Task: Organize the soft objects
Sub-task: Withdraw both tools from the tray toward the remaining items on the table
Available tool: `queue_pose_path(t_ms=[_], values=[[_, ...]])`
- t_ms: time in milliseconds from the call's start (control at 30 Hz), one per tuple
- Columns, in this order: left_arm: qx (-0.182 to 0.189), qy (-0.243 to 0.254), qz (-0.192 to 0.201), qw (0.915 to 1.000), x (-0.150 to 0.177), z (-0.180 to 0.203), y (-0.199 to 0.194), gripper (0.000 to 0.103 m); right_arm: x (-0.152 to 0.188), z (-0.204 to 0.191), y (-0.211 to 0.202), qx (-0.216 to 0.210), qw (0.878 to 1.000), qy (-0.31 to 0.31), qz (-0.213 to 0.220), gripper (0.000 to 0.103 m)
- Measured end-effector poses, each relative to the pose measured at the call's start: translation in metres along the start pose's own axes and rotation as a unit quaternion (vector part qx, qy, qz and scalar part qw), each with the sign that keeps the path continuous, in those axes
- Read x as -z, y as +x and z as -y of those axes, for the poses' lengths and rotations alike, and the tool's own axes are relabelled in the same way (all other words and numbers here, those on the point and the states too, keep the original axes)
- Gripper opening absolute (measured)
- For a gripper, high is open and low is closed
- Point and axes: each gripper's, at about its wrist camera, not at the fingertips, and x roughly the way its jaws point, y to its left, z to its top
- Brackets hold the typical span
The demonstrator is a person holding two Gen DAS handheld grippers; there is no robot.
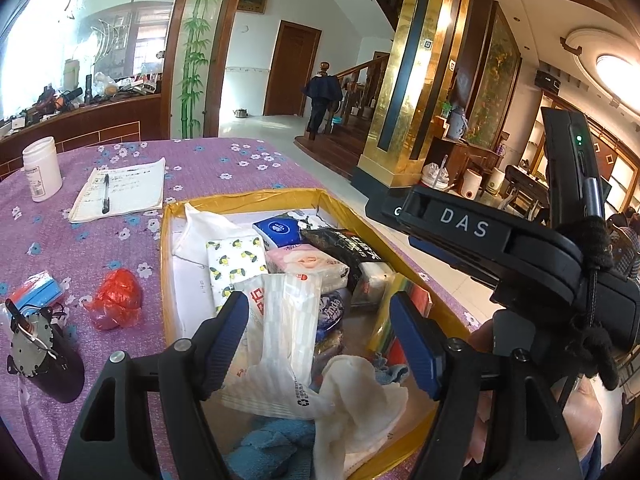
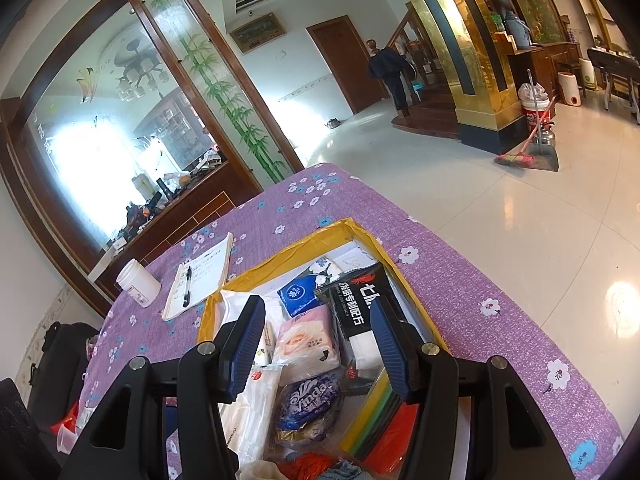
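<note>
Both our tongs hang empty over the box (image 1: 240, 200). The left tongs (image 1: 320, 336) gape apart, nearer the red bag (image 1: 114, 298) lying loose on the desk (image 1: 100, 152), to their left; the right tongs (image 2: 316, 350) stand part-open.

The tablecloth (image 1: 120, 248) is purple with small white and blue flowers. The box (image 1: 256, 199) ahead of the gripper has yellow edges. Inside it, one tissue pack (image 1: 236, 264) is white with lemons, another pack (image 1: 280, 230) is blue. Left of the gripper lies a red bag (image 1: 118, 296).
</note>
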Motion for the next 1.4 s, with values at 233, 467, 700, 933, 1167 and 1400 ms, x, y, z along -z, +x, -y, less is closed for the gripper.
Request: queue_pose_path(t_ms=[233,467,700,933,1167,1400], values=[[-0.002,-0.001,0.007,1.0,-0.001,0.0,-0.004,0.072,0.0,0.0,0.0,0.0,1.0,0.0,0.001,0.059],[-0.004,0.002,0.015,0.9999,-0.001,0.003,-0.009,0.072,-0.001,-0.001,-0.001,0.0,1.0,-0.002,0.0,0.059],[-0.005,0.003,0.016,0.9998,-0.001,0.003,-0.01,0.072,-0.004,-0.002,-0.001,-0.002,1.0,-0.003,0.0,0.059],[-0.011,0.004,0.025,0.9996,-0.005,0.003,-0.016,0.072,-0.004,-0.007,0.0,-0.003,1.0,-0.011,0.001,0.059],[-0.027,0.01,0.05,0.9983,-0.012,0.007,-0.037,0.073,-0.002,-0.009,0.002,-0.008,1.0,-0.017,-0.001,0.059],[-0.041,-0.002,0.042,0.9983,-0.014,-0.002,-0.046,0.076,0.002,-0.024,-0.005,-0.044,0.998,-0.045,0.02,0.062]])
